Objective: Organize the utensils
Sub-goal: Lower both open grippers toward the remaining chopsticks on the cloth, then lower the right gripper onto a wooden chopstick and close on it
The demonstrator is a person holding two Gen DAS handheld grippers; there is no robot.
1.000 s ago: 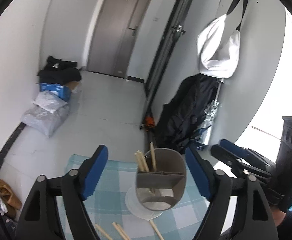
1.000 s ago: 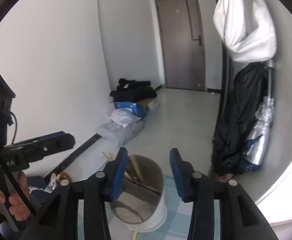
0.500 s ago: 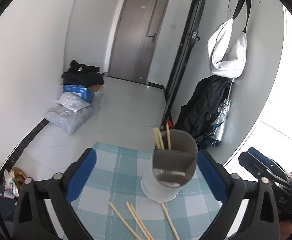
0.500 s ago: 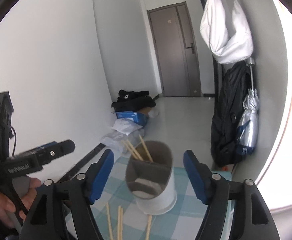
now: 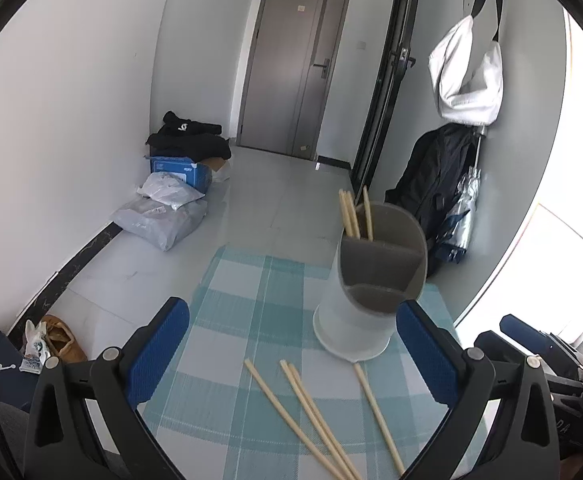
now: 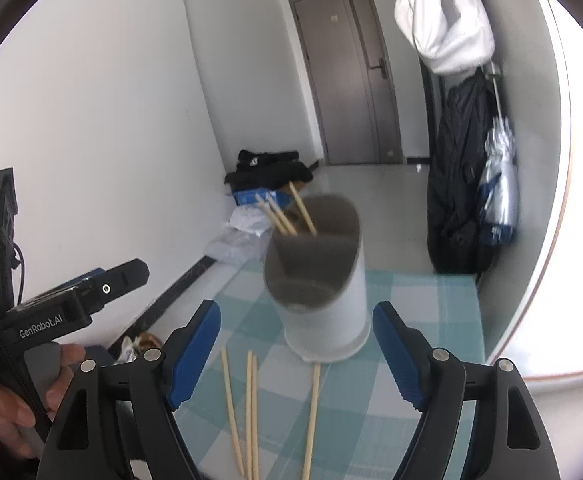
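On the checked worktop [image 5: 251, 304], the holder [image 5: 375, 276] at one o'clock already keeps three chopsticks [image 5: 353, 214]; four more [image 5: 315, 408] lie loose at six o'clock. Left tongs [image 5: 293, 354] and right tongs [image 6: 297, 354] gape wide, empty.

"GenRobot.AI" on left tongs [image 6: 103, 286]

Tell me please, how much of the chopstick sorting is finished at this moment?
Partly done. Three chopsticks already stand in the back compartment of the utensil holder. Nothing is in hand: the left gripper and the right gripper are both open and hold nothing. Still to do: four loose chopsticks lie flat on the checked cloth in front of the holder.
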